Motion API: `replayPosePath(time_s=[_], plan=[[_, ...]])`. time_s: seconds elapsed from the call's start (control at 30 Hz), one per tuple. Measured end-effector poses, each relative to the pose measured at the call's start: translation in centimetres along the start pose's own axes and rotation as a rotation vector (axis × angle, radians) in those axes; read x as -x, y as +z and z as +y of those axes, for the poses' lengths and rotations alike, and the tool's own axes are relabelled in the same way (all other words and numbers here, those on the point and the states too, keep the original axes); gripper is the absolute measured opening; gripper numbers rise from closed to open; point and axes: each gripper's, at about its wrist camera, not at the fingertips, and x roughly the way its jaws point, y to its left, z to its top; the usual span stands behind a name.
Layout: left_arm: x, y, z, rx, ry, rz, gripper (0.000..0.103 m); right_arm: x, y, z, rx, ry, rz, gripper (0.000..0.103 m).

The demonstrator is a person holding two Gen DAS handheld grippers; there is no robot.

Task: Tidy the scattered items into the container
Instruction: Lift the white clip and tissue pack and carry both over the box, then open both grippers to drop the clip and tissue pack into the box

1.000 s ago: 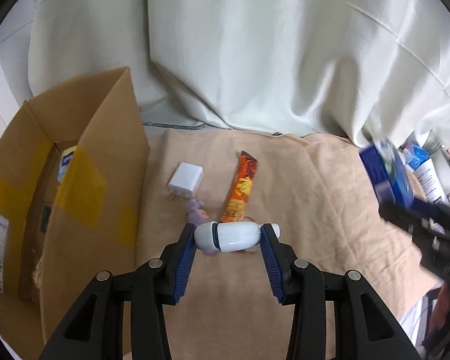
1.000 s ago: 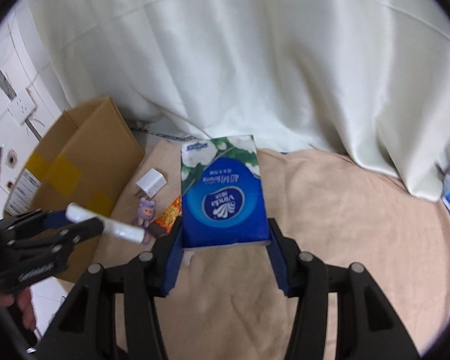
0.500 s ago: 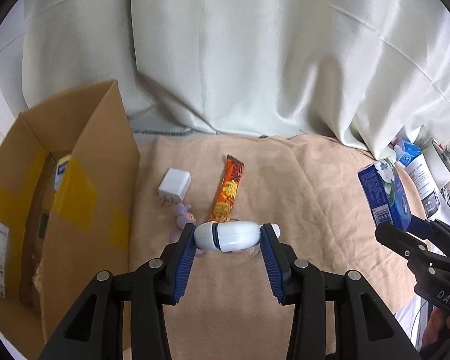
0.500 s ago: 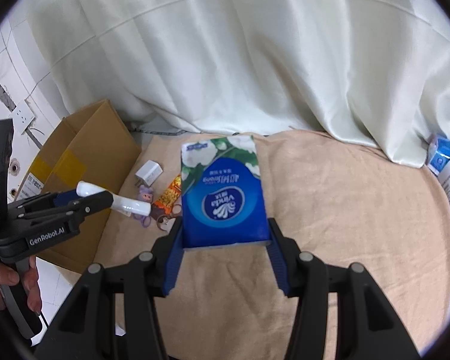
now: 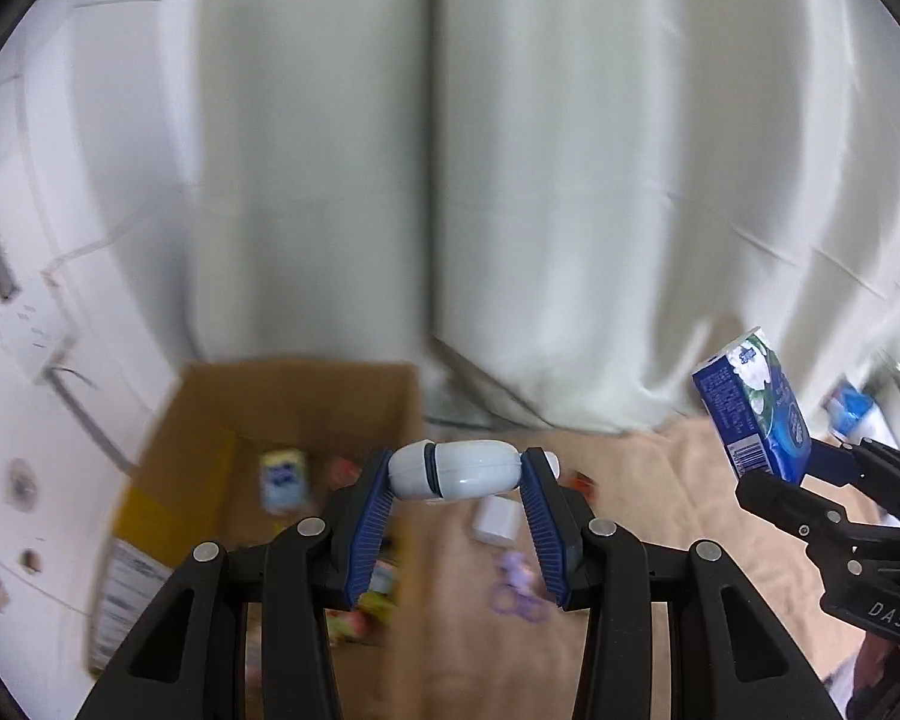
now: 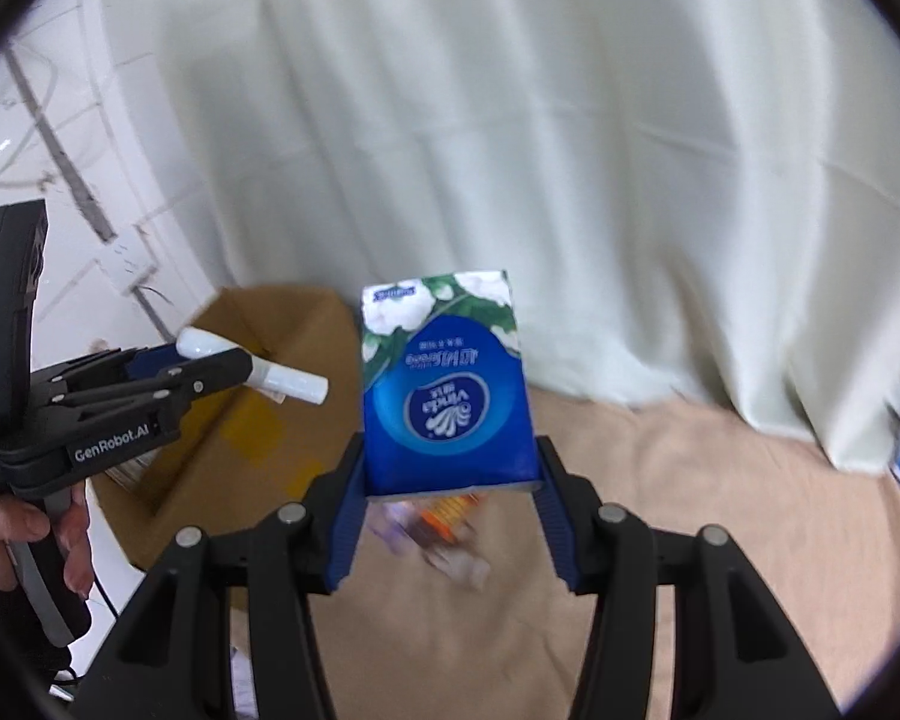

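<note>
Pinching a smooth white plastic capsule-shaped tube (image 5: 455,470) crosswise between left gripper (image 5: 457,525) fingers, above the open brown cardboard box (image 5: 270,420); likely light, hard, slippery, so gripping mid-body. Squeezing a soft blue tissue pack (image 6: 447,396) by its lower edges between right gripper (image 6: 450,525) fingers, looking light and crushable.

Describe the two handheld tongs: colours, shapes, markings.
Both tongs, left and right, have matte black forked frames with round silver pivot bolts and ribbed blue pads. White lettering reads "GenRobot.AI" on the left body and "DAS" on the right.
</note>
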Motion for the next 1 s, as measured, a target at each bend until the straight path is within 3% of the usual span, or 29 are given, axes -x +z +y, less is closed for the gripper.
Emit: replayPosePath(time_s=[0.3,0.57,0.77,1.0], plan=[[1.5,0.0,9.9,0.128,0.127,-0.022,0.044,-3.5,5.1,8.5,0.137,0.14,-0.042,0.056],[0.8,-3.2,16.1,0.226,0.185,0.022,0.044,-7.9,6.8,15.7,0.234,0.241,0.002,0.056],[-0.7,-6.4,17.8,0.274,0.199,0.077,0.044,-11.3,6.3,19.8,0.28,0.284,0.074,0.056],[-2.2,-8.6,18.1,0.298,0.187,0.12,0.044,-14.4,3.9,21.1,0.314,0.279,0.161,0.056]])
